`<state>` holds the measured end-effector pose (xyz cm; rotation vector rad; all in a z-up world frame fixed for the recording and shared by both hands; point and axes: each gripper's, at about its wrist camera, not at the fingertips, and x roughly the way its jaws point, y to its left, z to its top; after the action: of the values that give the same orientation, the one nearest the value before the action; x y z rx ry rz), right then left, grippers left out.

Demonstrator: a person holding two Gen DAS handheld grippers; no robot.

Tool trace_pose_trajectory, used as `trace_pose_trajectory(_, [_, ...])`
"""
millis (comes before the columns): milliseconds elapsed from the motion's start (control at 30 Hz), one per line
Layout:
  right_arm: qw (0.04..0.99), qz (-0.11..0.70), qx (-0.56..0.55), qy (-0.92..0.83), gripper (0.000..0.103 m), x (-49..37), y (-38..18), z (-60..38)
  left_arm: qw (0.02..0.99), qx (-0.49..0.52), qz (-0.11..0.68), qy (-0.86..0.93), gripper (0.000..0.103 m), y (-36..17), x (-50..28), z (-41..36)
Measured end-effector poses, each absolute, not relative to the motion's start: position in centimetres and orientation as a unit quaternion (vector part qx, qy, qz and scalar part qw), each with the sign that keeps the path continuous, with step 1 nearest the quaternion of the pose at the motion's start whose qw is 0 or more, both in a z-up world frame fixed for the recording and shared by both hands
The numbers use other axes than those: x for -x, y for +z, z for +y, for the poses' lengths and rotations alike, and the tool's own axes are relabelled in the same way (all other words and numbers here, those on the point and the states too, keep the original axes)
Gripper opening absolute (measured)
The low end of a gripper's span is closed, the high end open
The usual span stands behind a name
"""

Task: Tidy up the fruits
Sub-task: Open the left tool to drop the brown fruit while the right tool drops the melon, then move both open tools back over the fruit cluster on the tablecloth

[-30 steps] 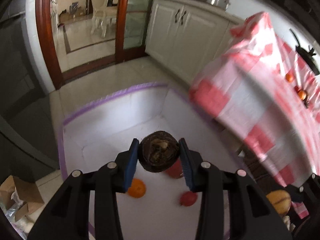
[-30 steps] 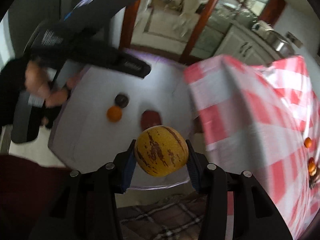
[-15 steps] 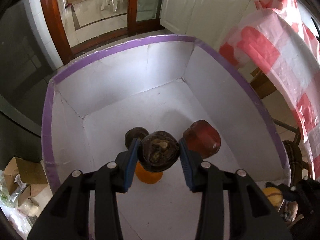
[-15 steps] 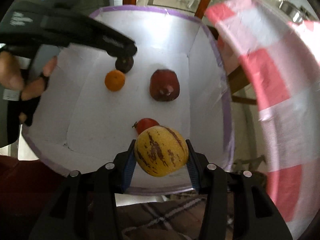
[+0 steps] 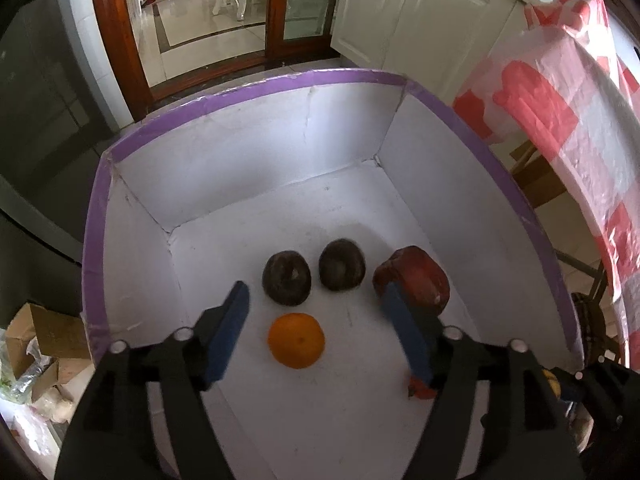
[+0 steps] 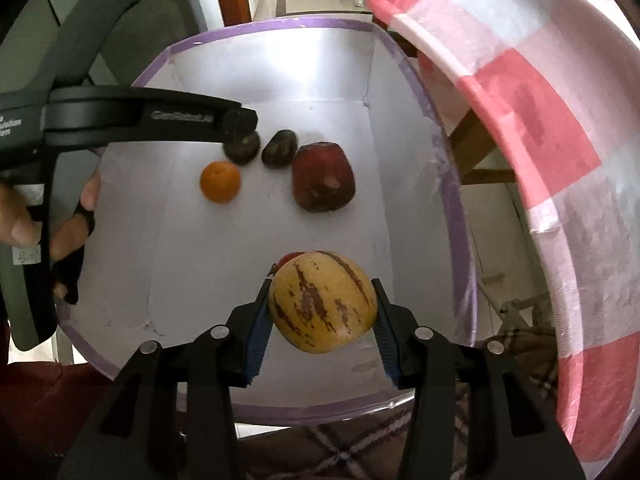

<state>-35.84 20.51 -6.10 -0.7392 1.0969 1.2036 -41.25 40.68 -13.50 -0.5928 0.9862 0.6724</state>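
A white box with a purple rim point(image 5: 248, 92) holds two dark brown round fruits point(image 5: 286, 283) point(image 5: 342, 265), an orange point(image 5: 296, 340) and a dark red fruit point(image 5: 416, 276). My left gripper point(image 5: 314, 300) is open and empty above the box floor, just behind the orange. My right gripper point(image 6: 320, 300) is shut on a yellow melon with brown stripes point(image 6: 322, 301), held over the near part of the box point(image 6: 280, 24). A small red fruit point(image 6: 289, 259) peeks out behind the melon. The left gripper's body point(image 6: 152, 116) reaches in from the left in the right wrist view.
A table with a red-and-white checked cloth point(image 6: 540, 140) stands right of the box. White cabinets point(image 5: 420, 12) and a glass door point(image 5: 224, 12) lie beyond. Cardboard boxes point(image 5: 32, 344) sit on the floor at the left. A plaid fabric point(image 6: 340, 444) lies below the box's near edge.
My left gripper has opened and let go of the dark brown fruit, which now lies beside the other dark one. My right gripper has come closer over the box with the melon.
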Motion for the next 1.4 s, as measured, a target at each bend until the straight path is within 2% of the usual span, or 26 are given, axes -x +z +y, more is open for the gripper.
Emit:
trace_pose_trajectory(33, [0.626,0.477,0.321,0.526,0.050,35.9,-5.9,20.5,0.786,0.278,0.455,0.312,0.079,-13.5,41.3,40.8])
trace_pose_trajectory(67, [0.628,0.474,0.322,0.527,0.058,35.9,-5.8,20.5,0.786,0.281,0.453,0.313,0.082,-13.5,41.4,40.9])
trace_pose_trajectory(133, [0.630,0.467,0.321,0.532,0.068,35.9,-5.4,20.1,0.784,0.292,0.451,0.310,0.085,-13.6,41.6,41.0])
trace_pose_trajectory(200, [0.631,0.462,0.321,0.534,0.072,36.0,-5.1,19.8,0.783,0.303,0.449,0.306,0.094,-13.6,41.5,41.3])
trace_pose_trajectory(267, [0.633,0.458,0.321,0.535,0.077,36.1,-4.9,19.9,0.784,0.311,0.442,0.306,0.095,-13.6,41.5,41.4])
trace_pose_trajectory(533, [0.646,0.426,0.300,0.558,0.080,36.4,-2.5,19.5,0.788,0.326,0.423,0.306,0.096,-13.1,42.0,41.5])
trace_pose_trajectory(700, [0.654,0.404,0.251,0.589,0.080,36.0,0.2,18.5,0.801,0.296,0.409,0.323,0.096,-11.3,41.8,41.1])
trace_pose_trajectory(800, [0.664,0.395,0.223,0.594,0.080,35.4,2.0,17.8,0.819,0.250,0.386,0.343,0.097,-8.7,41.4,40.2])
trace_pose_trajectory(867, [0.676,0.384,0.198,0.596,0.080,34.5,4.1,17.0,0.835,0.221,0.361,0.352,0.101,-6.4,41.1,39.6])
trace_pose_trajectory(1000, [0.724,0.353,0.145,0.575,0.080,32.2,8.5,14.4,0.861,0.205,0.317,0.340,0.101,-2.6,40.2,38.6])
trace_pose_trajectory(1067, [0.758,0.336,0.111,0.548,0.087,30.2,11.2,12.1,0.877,0.200,0.295,0.323,0.101,-0.5,39.3,37.7])
trace_pose_trajectory(1133, [0.788,0.322,0.087,0.517,0.087,28.3,13.0,10.0,0.893,0.181,0.278,0.306,0.101,1.6,38.0,36.2])
trace_pose_trajectory(1300, [0.848,0.322,0.045,0.418,0.087,22.6,14.7,4.8,0.930,0.138,0.257,0.225,0.101,5.9,32.6,31.2])
trace_pose_trajectory(1400, [0.879,0.340,0.016,0.334,0.087,18.6,14.3,1.1,0.944,0.120,0.270,0.147,0.101,7.2,28.2,26.8])
